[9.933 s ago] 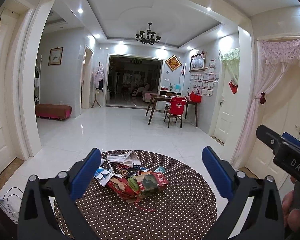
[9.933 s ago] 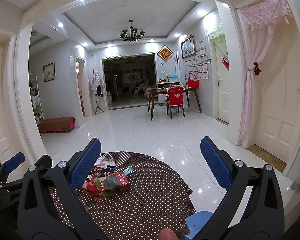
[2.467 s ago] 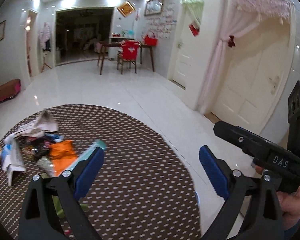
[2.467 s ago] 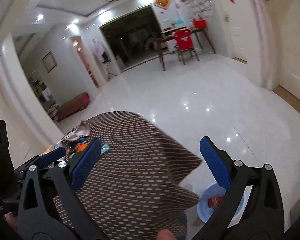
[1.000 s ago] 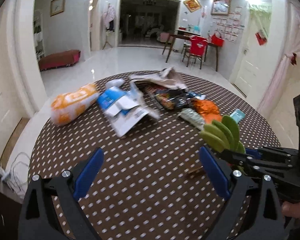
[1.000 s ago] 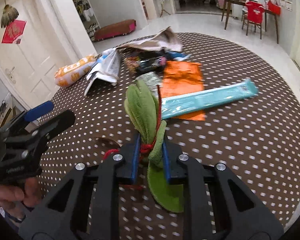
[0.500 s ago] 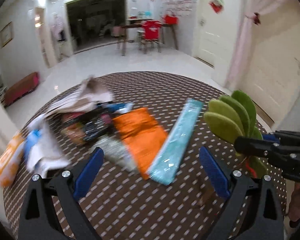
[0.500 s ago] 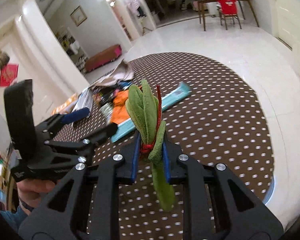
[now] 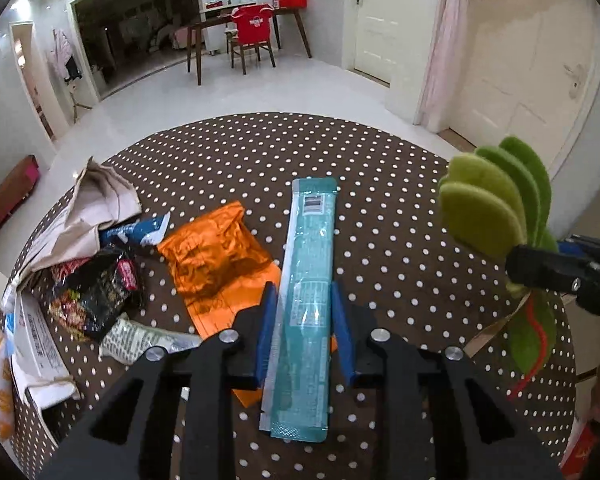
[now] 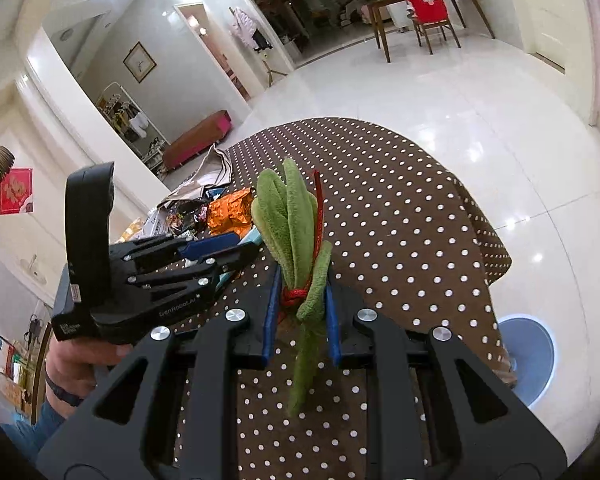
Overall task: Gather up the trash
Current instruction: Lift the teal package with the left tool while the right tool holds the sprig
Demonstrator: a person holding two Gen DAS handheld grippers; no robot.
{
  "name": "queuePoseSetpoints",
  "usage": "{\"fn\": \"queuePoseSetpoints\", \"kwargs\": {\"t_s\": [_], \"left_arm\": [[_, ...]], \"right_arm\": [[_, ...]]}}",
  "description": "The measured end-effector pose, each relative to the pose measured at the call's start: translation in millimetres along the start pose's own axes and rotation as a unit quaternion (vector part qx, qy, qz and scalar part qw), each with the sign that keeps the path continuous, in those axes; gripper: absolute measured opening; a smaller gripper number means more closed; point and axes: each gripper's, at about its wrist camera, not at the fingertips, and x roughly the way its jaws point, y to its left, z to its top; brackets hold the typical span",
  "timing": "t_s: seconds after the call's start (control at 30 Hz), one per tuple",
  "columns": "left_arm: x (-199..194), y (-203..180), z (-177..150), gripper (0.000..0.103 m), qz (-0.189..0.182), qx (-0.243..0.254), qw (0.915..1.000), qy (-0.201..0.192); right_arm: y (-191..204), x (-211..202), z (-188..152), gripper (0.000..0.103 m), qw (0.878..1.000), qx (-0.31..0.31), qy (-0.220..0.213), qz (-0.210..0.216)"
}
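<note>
A long teal wrapper point(image 9: 308, 280) lies on the brown dotted table point(image 9: 380, 184). My left gripper point(image 9: 305, 308) points down over it, and its jaws are closing with the wrapper between them. Both blue pads touch the wrapper's long edges. To the right, my right gripper point(image 10: 300, 300) is shut on a bunch of green felt leaves point(image 10: 288, 216) tied with red cord. The leaves point(image 9: 492, 208) stand above the table's right side. In the right wrist view the left gripper point(image 10: 236, 248) sits just left of the leaves, held by a hand.
Left of the teal wrapper lie an orange foil wrapper point(image 9: 212, 256), a black snack bag point(image 9: 96, 292), crumpled paper point(image 9: 96, 200) and a white carton point(image 9: 36, 344). A blue bin point(image 10: 528, 356) stands on the floor beyond the table's right edge.
My left gripper has come down over the teal wrapper and its wide jaws have drawn in onto it. My right gripper has carried the leaves toward the table's right edge.
</note>
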Motion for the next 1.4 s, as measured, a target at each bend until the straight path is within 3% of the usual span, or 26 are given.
{"fn": "queuePoseSetpoints", "kwargs": {"t_s": [0.6, 0.63, 0.67, 0.77, 0.83, 0.87, 0.9, 0.93, 0.97, 1.0, 1.13, 1.2, 1.27, 1.4], "left_arm": [[-61, -10, -67, 0.026, -0.036, -0.085, 0.9938, -0.061], [-64, -12, -70, 0.02, -0.038, -0.087, 0.9934, -0.064], [-66, -14, -72, 0.008, -0.042, -0.088, 0.9933, -0.062], [-65, -17, -82, 0.009, -0.035, -0.082, 0.9947, -0.051], [-57, -22, -74, 0.015, -0.035, -0.074, 0.996, -0.035], [-54, -22, -66, 0.027, -0.031, -0.075, 0.9962, -0.031], [-53, -21, -64, 0.051, -0.022, -0.074, 0.9966, -0.03], [-54, -21, -64, 0.062, -0.008, -0.071, 0.9968, -0.035], [-56, -20, -64, 0.07, -0.002, -0.07, 0.9967, -0.041], [-55, -20, -64, 0.07, -0.002, -0.068, 0.9969, -0.04], [-41, -25, -61, 0.069, -0.003, -0.047, 0.9988, -0.012], [-38, -33, -58, 0.064, 0.012, -0.019, 0.9997, -0.011], [-40, -42, -55, 0.026, -0.008, -0.005, 0.9999, -0.011], [-39, -47, -53, 0.026, -0.015, -0.004, 0.9998, -0.009]], "right_arm": [[15, -43, 3, 0.02, 0.999, -0.022, -0.038, -0.007], [15, -46, 4, 0.02, 0.999, -0.024, -0.04, -0.008], [16, -48, 5, 0.02, 0.999, -0.025, -0.043, -0.008], [16, -52, 6, 0.02, 0.999, -0.025, -0.045, -0.01], [17, -52, 3, 0.02, 0.999, -0.027, -0.044, -0.01], [17, -52, 2, 0.02, 0.999, -0.027, -0.043, -0.011], [17, -52, 1, 0.02, 0.999, -0.027, -0.043, -0.011], [17, -52, 1, 0.02, 0.999, -0.026, -0.042, -0.011], [17, -52, 1, 0.02, 0.999, -0.025, -0.042, -0.011], [17, -52, 1, 0.02, 0.999, -0.025, -0.041, -0.012], [17, -49, 2, 0.02, 0.999, -0.023, -0.039, -0.014], [17, -48, 1, 0.02, 0.999, -0.023, -0.039, -0.014], [17, -48, 1, 0.02, 0.999, -0.023, -0.038, -0.016], [12, -47, 2, 0.02, 0.999, -0.018, -0.038, -0.016]]}}
